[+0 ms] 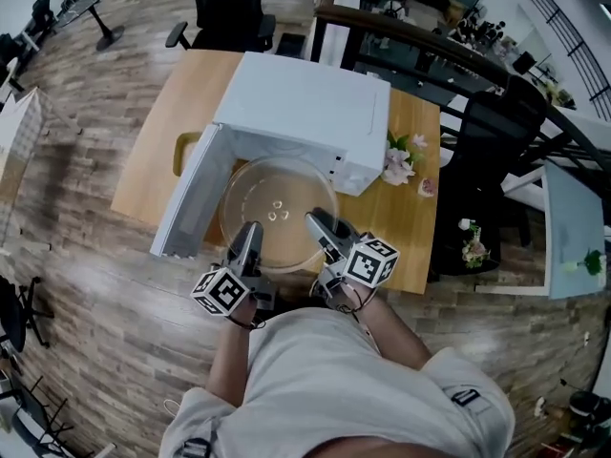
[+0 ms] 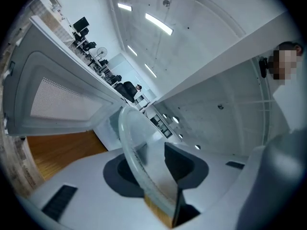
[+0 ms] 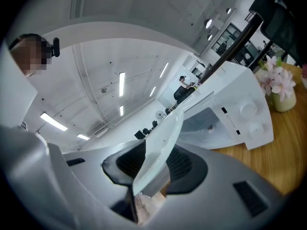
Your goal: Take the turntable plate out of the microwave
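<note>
The clear glass turntable plate (image 1: 277,213) is outside the white microwave (image 1: 305,113), held in front of its open cavity above the table's near side. My left gripper (image 1: 250,232) is shut on the plate's near-left rim and my right gripper (image 1: 320,225) on its near-right rim. In the left gripper view the plate's edge (image 2: 139,162) runs between the dark pads of the left gripper (image 2: 153,166). The right gripper view shows the rim (image 3: 160,150) clamped the same way in the right gripper (image 3: 153,164). The microwave door (image 1: 191,194) hangs open to the left.
The microwave stands on a wooden table (image 1: 162,132). A vase of pale flowers (image 1: 399,160) and a small pink object (image 1: 427,187) sit to its right. Black office chairs stand behind (image 1: 229,8) and at the right (image 1: 496,151).
</note>
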The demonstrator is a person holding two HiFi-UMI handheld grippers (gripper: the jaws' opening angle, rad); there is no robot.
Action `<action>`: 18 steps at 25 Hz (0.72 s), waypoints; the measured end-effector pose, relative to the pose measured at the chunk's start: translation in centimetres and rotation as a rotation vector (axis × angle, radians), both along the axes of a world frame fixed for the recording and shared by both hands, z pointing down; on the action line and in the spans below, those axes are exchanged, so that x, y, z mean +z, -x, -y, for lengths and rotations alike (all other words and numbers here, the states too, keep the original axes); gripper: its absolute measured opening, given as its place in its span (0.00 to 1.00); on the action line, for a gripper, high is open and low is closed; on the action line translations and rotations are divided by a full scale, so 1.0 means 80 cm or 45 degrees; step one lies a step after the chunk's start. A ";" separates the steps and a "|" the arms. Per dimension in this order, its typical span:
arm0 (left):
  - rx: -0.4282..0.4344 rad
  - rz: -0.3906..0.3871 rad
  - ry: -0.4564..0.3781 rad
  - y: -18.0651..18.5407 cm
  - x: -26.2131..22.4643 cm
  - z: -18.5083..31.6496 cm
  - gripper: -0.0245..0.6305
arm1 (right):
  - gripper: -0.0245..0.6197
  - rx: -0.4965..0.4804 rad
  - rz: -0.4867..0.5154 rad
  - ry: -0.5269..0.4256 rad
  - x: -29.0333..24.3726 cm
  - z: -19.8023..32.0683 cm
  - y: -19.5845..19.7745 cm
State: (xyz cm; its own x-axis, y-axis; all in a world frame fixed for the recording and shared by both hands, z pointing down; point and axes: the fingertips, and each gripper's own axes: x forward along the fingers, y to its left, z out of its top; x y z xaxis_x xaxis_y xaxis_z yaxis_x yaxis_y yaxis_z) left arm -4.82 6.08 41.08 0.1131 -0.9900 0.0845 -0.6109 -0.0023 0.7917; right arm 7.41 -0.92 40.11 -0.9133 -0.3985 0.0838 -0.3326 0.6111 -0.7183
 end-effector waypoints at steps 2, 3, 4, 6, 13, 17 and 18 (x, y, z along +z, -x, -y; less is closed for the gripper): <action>0.007 0.000 -0.017 0.000 -0.007 0.000 0.25 | 0.25 0.009 -0.002 -0.019 -0.008 -0.001 -0.001; 0.009 0.003 -0.025 0.001 -0.010 0.001 0.25 | 0.25 0.012 -0.001 -0.029 -0.010 -0.001 0.000; 0.011 0.007 -0.033 0.002 -0.013 0.002 0.25 | 0.25 0.014 0.003 -0.038 -0.013 0.000 0.001; 0.019 0.019 -0.046 0.002 -0.019 0.005 0.25 | 0.25 0.018 0.011 -0.050 -0.017 0.002 0.001; 0.045 0.045 -0.076 0.000 -0.033 0.014 0.25 | 0.25 0.045 0.030 -0.081 -0.031 0.008 -0.004; 0.054 0.059 -0.089 0.004 -0.044 0.014 0.25 | 0.25 0.051 0.047 -0.096 -0.041 0.007 -0.001; 0.059 0.061 -0.091 0.004 -0.045 0.016 0.25 | 0.25 0.054 0.047 -0.100 -0.043 0.007 -0.001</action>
